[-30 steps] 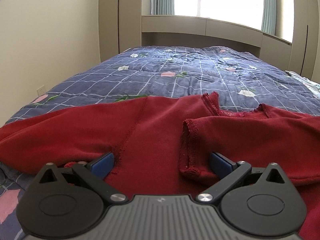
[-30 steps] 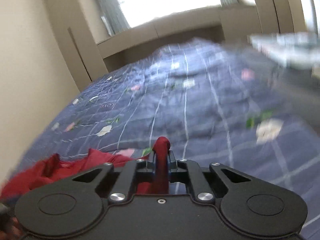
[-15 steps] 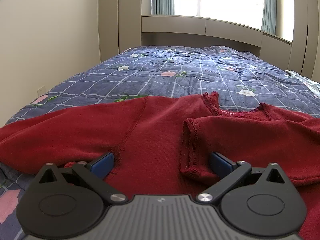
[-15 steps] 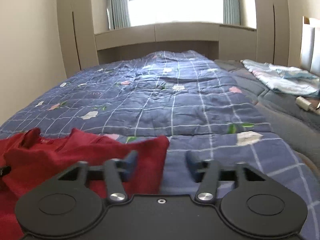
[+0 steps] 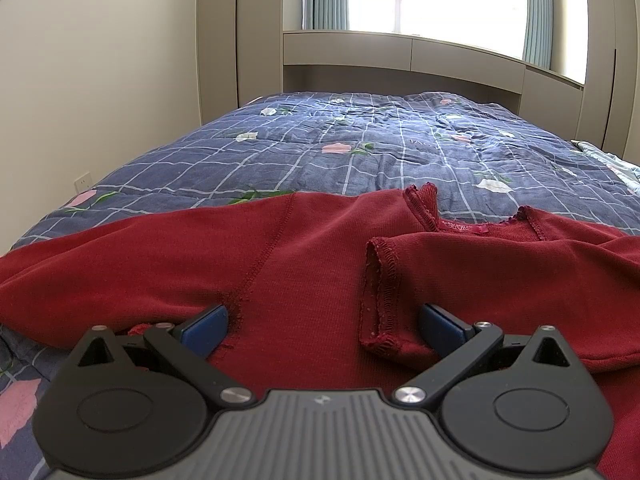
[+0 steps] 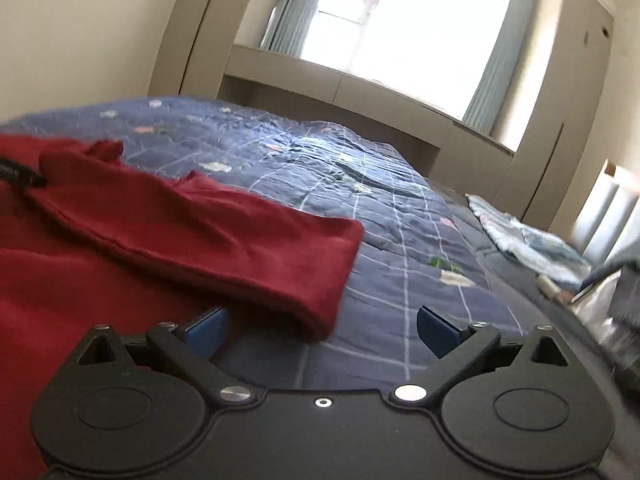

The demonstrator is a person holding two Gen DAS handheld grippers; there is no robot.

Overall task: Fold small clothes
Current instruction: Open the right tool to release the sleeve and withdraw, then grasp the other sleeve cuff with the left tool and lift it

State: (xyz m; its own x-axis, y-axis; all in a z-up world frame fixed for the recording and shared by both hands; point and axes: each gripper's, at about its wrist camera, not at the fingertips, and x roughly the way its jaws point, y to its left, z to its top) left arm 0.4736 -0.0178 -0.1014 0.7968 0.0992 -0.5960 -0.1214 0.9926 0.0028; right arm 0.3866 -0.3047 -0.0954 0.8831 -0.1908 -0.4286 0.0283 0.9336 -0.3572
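Sweater [image 5: 312,264] lies spread on the quilt [image 5: 360,152], one sleeve [image 6: 208,236] folded across (presumably squaring it up). We keep our left gripper [image 5: 320,322] and right gripper [image 6: 320,326] wide apart, gripping nothing, low over the fabric.

The garment [image 5: 304,264] lies spread across the near end of the bed [image 5: 360,148], on the quilt [image 5: 400,168]. One sleeve [image 5: 480,272] is folded leftward over the garment's body, its cuff [image 5: 380,300] near the middle; the collar [image 5: 460,222] lies on the far side. The left hand-held gripper [image 5: 322,326] sits over the garment's near edge, fingers spread either side of the cuff. The right hand-held gripper [image 6: 322,326] is at the garment's right edge, the sleeve fold [image 6: 240,240] just beyond it. Crumpled bedding [image 6: 528,244] lies far right; a window [image 5: 440,0] stands behind the bed.
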